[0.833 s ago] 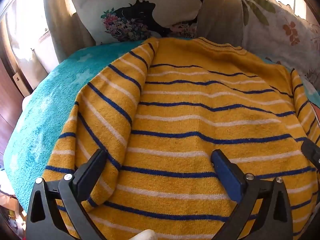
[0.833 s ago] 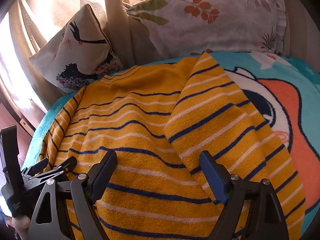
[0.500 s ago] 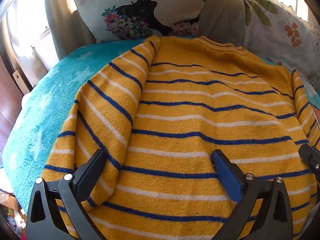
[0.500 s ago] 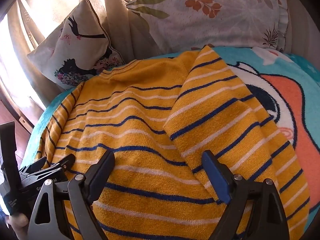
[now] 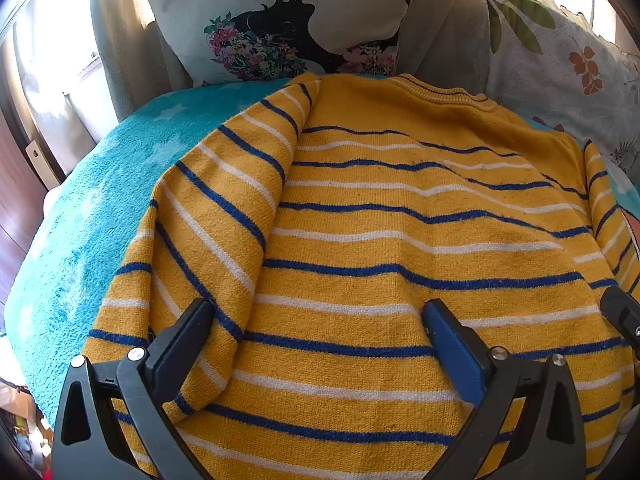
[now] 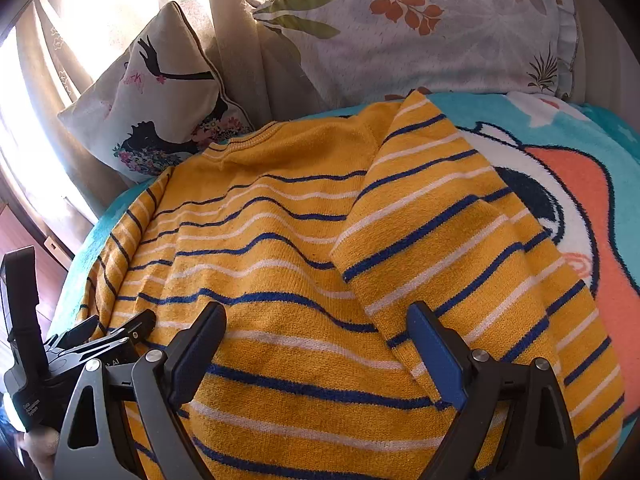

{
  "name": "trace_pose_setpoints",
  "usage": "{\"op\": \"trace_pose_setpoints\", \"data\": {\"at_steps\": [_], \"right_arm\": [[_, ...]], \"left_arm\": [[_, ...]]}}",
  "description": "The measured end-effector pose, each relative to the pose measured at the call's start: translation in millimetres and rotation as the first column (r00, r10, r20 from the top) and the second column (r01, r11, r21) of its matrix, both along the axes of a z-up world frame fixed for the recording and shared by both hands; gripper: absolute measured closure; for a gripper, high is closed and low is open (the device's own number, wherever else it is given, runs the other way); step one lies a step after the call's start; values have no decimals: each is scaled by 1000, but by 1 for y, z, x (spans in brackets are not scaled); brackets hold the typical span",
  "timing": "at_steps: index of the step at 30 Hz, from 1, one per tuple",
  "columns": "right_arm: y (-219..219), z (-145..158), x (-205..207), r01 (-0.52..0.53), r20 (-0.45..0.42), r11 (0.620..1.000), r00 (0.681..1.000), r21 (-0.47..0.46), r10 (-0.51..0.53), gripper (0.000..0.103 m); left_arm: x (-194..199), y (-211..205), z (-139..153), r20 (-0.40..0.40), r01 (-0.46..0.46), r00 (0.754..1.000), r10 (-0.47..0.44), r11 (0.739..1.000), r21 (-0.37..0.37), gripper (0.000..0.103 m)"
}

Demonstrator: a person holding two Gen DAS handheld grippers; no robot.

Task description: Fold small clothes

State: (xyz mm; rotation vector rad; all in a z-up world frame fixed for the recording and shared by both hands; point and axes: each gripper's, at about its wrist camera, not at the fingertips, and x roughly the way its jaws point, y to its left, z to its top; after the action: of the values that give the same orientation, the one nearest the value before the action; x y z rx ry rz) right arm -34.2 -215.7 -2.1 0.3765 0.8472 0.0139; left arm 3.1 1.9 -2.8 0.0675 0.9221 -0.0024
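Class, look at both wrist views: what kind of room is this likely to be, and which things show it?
Probably a bedroom: a striped sweater lies on a fleecy turquoise blanket, with pillows propped against curtains behind.

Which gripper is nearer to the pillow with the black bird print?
Left. The left gripper hovers over the sweater almost directly below the bird pillow; the right gripper sits further right, nearer the leaf-print pillow.

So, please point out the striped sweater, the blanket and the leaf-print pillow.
striped sweater [image 5: 400,248], left wrist view, middle of its body.
blanket [image 5: 92,216], left wrist view, bare turquoise part.
leaf-print pillow [image 6: 432,40], right wrist view, middle of its front.
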Motion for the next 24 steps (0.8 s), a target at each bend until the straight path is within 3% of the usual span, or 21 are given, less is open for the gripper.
{"op": "trace_pose_setpoints", "data": {"at_steps": [24], "right_arm": [[-1, 1, 4, -2, 4, 1000, 1000, 16, 2, 9]], "left_arm": [[0, 0, -1, 1, 0, 1000, 0, 1000, 0, 0]]}}
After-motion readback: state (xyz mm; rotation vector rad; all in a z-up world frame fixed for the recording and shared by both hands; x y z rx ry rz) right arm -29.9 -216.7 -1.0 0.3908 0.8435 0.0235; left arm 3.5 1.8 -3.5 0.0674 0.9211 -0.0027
